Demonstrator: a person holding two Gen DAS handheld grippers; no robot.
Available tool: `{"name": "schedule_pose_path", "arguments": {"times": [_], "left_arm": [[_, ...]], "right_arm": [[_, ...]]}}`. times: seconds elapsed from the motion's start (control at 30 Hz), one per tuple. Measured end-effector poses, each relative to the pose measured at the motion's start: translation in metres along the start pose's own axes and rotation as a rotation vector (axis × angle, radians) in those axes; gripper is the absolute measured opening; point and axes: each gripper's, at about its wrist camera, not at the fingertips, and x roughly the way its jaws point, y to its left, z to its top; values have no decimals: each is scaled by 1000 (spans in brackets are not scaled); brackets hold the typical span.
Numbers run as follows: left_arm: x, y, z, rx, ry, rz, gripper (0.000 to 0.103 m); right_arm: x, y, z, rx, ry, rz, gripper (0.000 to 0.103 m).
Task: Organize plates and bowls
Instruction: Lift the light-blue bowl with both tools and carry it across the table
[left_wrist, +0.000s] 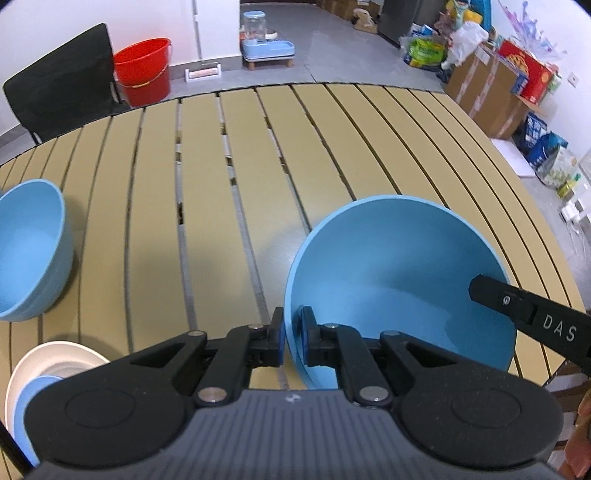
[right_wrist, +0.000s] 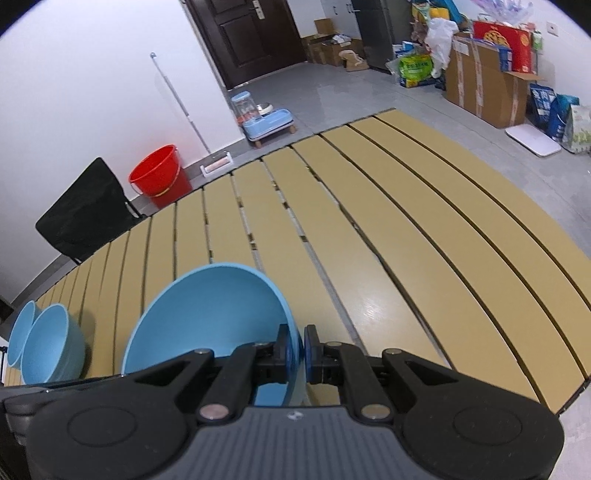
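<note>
You've got the big blue bowl (left_wrist: 399, 288) pinched on two sides: left hand-held gripper (left_wrist: 292, 334) clamped narrow on the rim nearest its camera, right hand-held gripper (right_wrist: 301, 354) clamped narrow on the opposite rim. In the left wrist view the right one's black finger reaches in over the far side of the bowl. Bowl is tilted, opening toward the left camera. It sits low over the slatted counter (left_wrist: 207, 192); can't tell if its base touches the slats.

Step in hand, by my read: two-handed carry of this bowl toward the other dishes. Other blue bowl (left_wrist: 26, 254) stands at the counter's left; the right wrist view shows two such bowls (right_wrist: 51, 343) side by side there, touching or nearly. A white plate (left_wrist: 55, 354) w/ smth blue on it lies near the left gripper's body, mostly hidden.

Next move prob calls for: keep both grips equal, level the bowl, bring it left & set it in or beside the other bowls. Let go w/ both hands only once it rests.

Room: mid counter is bare, plenty of space between the bowls. Watch the slat gaps, a rim could catch. The right edge of the counter is close under the right gripper, floor beyond. Chair (right_wrist: 85, 210) & red bucket (right_wrist: 159, 177) stand past the far edge, no bother.
</note>
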Motion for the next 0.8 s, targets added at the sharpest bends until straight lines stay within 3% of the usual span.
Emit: {"name": "schedule_pose_path", "arguments": {"times": [0.5,0.8], "left_arm": [[15,-16,-7,39,24,-27,8],[13,-24,-7,79,1,-23,9]], "right_arm": [[3,-24,-10,24,1,-36,7],[13,-28,-13,54,8,-33,7]]}}
